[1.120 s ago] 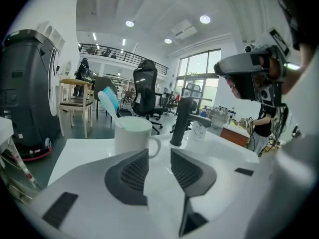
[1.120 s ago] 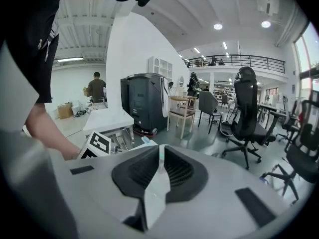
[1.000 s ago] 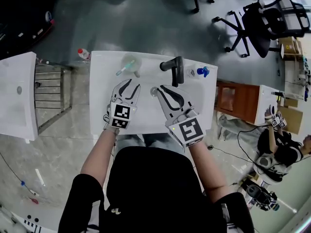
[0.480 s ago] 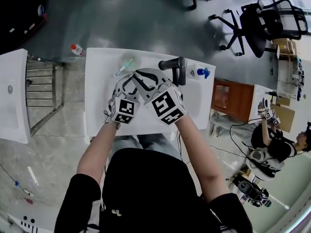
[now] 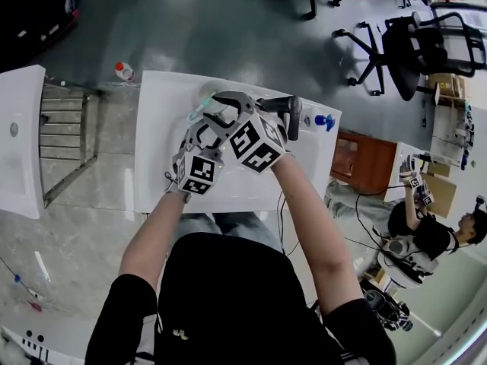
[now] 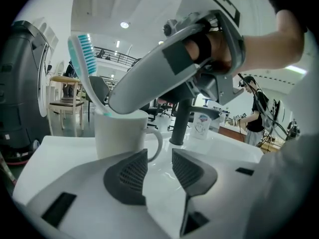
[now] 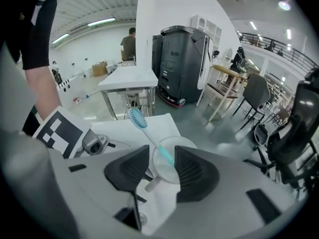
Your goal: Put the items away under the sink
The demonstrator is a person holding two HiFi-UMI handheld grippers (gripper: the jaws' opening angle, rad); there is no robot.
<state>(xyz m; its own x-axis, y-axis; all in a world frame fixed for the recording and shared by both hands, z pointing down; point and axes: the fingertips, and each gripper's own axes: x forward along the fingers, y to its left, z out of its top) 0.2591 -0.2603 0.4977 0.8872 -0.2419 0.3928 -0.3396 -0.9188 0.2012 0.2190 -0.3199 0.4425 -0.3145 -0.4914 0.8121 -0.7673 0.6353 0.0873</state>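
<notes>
Holding our right gripper's fingers apart, we hang them over the mouth of the white mug, where a blue toothbrush leans. Our left gripper's fingers gape empty, low on the white counter, the mug just ahead, a black faucet beyond.

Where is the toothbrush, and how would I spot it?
Find the white sink counter with the black tap on it. To the left of the tap stands a white mug, and the toothbrush leans out of it. It is the only long, thin thing there, with a pale handle and blue-green bristles at the top.
</notes>
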